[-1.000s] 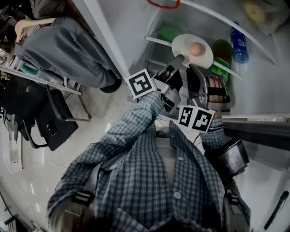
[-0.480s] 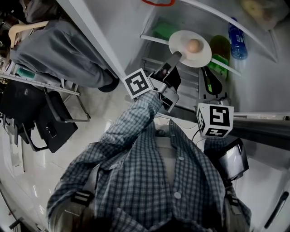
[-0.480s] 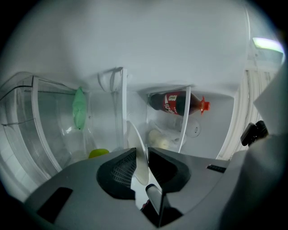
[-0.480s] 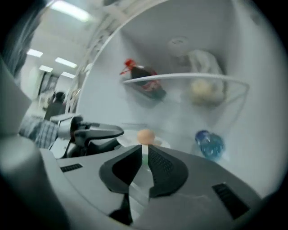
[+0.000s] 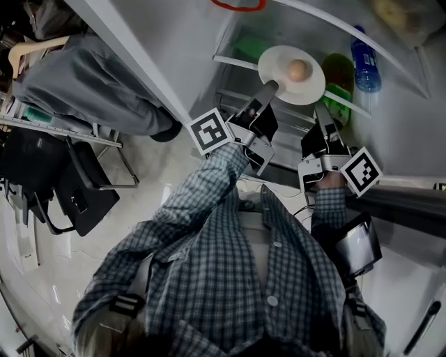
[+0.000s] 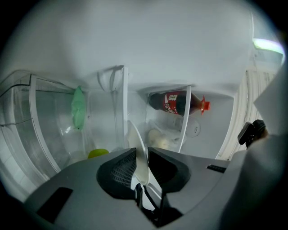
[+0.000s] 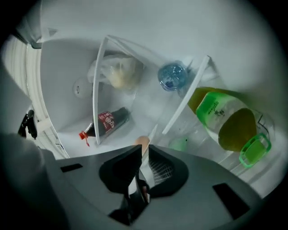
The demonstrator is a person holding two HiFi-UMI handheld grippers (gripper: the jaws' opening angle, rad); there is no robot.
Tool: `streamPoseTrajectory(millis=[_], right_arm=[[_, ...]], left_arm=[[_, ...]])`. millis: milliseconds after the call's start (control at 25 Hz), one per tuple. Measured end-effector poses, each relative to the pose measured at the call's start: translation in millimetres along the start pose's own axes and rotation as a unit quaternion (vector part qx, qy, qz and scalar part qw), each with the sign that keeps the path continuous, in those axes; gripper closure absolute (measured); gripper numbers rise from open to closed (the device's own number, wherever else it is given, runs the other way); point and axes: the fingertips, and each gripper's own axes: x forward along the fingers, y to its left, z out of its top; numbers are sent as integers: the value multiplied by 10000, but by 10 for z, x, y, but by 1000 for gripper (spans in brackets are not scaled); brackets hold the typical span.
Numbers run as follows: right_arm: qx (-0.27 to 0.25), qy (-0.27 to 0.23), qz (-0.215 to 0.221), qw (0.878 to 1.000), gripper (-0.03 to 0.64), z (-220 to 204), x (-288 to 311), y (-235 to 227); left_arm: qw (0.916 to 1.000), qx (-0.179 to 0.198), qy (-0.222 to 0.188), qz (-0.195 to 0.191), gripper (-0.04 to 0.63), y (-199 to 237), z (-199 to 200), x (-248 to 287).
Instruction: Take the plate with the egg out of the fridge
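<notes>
Left gripper (image 5: 270, 86) clamps thin rim of round white plate (image 5: 279, 63), smooth tan egg (image 5: 297, 70) atop; right gripper (image 5: 322, 111) pinches rim too

- Red ring (image 5: 237, 8) above plate (image 5: 275, 66): cut off by pic's top edge.
- Egg (image 7: 142, 142): mostly hidden behind right tool (image 7: 145, 155); only top shows.
- Right tool clamped on plate rim or just beside: can't tell.
</notes>
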Motion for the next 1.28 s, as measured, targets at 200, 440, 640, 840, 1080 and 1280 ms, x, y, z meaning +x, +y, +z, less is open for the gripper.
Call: streamPoseTrajectory(millis=[200, 440, 640, 840, 1080, 1280], right_arm=[[200, 77, 105, 9997, 583, -5, 120, -46], [395, 20, 157, 9991, 576, 9, 147, -58], [441, 45, 221, 9988, 525, 37, 177, -48], [589, 165, 430, 9972, 526, -14, 267, -5], [480, 123, 400, 9980, 557, -25, 260, -25], [451, 173, 383, 9981, 557, -73, 214, 36]], left_arm=[[10000, 7, 14, 1, 512, 32, 5, -7], [10000, -28, 20, -8, 518, 51, 5, -17], [9999, -45, 78, -51, 518, 28, -12, -24], [9999, -20, 101, -56, 519, 14, -11, -17], [9999, 98, 120, -18, 522, 24, -24, -32], [9999, 76, 72, -23, 523, -37, -28, -96]])
